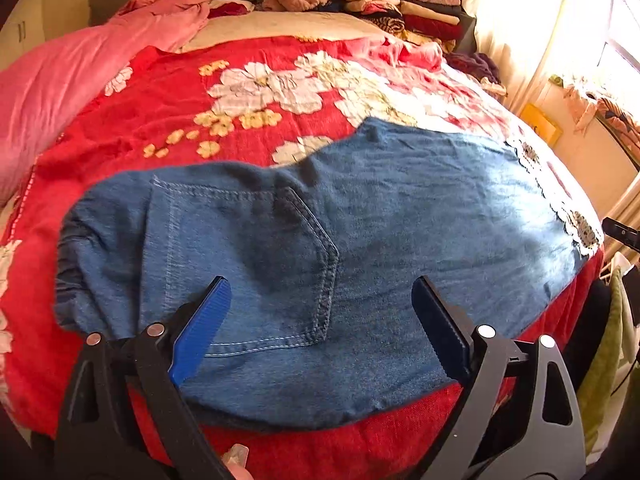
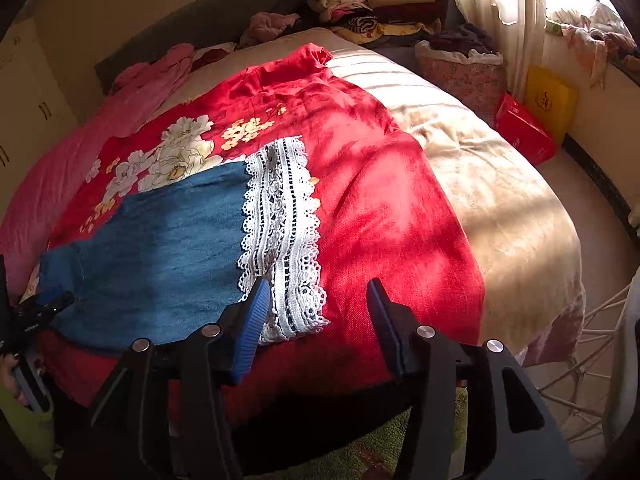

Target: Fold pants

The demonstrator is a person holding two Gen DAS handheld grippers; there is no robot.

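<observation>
Blue denim pants (image 1: 320, 248) lie flat on a red flowered blanket (image 1: 180, 112), back pocket up, waistband at the left, white lace hem (image 1: 576, 224) at the right. My left gripper (image 1: 320, 296) is open, hovering over the pocket area near the front edge, holding nothing. In the right wrist view the pants (image 2: 160, 256) lie at the left with the lace hem (image 2: 280, 236) in the middle. My right gripper (image 2: 318, 296) is open and empty, its left finger over the lace's near corner.
The blanket (image 2: 380, 200) covers a beige bed (image 2: 500, 208). A pink quilt (image 1: 60, 80) lies at the left. Stacked folded clothes (image 1: 400, 0) sit at the head. Red and yellow boxes (image 2: 532, 120) stand on the floor at the right, beside a white wire rack (image 2: 592, 360).
</observation>
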